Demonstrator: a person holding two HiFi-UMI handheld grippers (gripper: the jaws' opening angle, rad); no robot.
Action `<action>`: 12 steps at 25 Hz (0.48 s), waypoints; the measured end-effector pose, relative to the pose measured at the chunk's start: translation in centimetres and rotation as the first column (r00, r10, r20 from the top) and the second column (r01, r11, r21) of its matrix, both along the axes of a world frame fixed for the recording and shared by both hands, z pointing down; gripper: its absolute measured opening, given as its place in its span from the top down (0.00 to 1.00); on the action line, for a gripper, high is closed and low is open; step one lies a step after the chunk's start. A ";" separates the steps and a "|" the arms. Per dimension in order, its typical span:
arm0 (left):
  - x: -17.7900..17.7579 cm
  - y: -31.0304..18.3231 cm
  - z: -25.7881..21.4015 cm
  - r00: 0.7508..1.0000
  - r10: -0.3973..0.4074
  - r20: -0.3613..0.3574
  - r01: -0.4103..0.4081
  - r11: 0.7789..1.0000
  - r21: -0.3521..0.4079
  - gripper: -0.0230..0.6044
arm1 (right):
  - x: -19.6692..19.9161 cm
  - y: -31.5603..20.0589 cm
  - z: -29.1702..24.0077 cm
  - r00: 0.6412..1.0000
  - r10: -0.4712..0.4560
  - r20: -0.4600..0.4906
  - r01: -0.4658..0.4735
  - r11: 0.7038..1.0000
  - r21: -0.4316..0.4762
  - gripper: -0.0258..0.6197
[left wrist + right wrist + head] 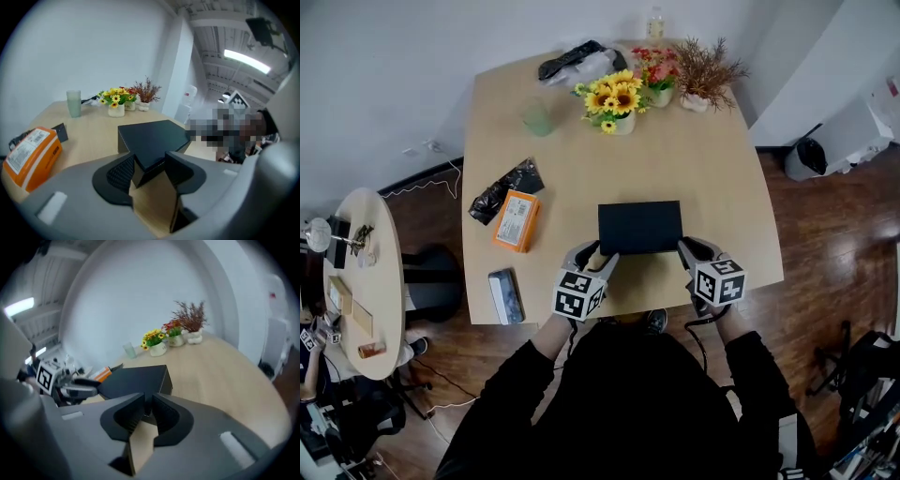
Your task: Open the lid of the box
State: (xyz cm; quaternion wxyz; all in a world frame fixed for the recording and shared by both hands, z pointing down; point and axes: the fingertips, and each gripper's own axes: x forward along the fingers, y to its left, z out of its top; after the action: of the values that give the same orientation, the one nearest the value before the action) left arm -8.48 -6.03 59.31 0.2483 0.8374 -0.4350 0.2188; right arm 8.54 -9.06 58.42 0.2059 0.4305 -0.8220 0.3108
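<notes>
Left gripper (149, 165) and right gripper (148, 409) clamp the black box (639, 225) by its near corners.
Left jaws grip wide, right jaws nearly together; the box, lid closed, lies at the wooden table's (703, 178) near edge.

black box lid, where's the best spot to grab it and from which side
Take the black box by its lid's thin edge at the two near corners, probably coming in low from the near side. It lies flat and closed on the table, so only the edges offer a pinch. Which side is hinged doesn't show.
</notes>
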 end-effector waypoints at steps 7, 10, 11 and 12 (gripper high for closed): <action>0.3 0.2 -0.8 0.996 0.063 0.061 -0.067 0.996 0.065 0.69 | -3.6 2.3 0.1 0.923 -0.267 -0.277 0.320 0.932 0.169 0.72; 0.4 0.3 -2.8 0.934 0.181 0.308 -0.254 0.943 0.215 0.73 | -3.1 1.8 -0.4 0.933 -0.207 -0.294 0.271 0.943 0.195 0.71; 0.7 0.3 -3.5 0.881 0.217 0.420 -0.343 0.905 0.252 0.73 | -2.9 1.6 -0.4 0.930 -0.197 -0.311 0.267 0.943 0.200 0.68; 1.3 0.1 -3.7 0.813 0.255 0.524 -0.438 0.860 0.262 0.71 | -2.6 1.5 -0.2 0.922 -0.196 -0.333 0.272 0.941 0.200 0.68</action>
State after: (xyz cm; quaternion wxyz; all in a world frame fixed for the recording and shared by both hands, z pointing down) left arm -7.20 -5.89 55.57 -0.0727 0.8558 -0.3522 0.3719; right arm 5.91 -7.55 58.19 0.3133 0.3934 -0.8573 0.1098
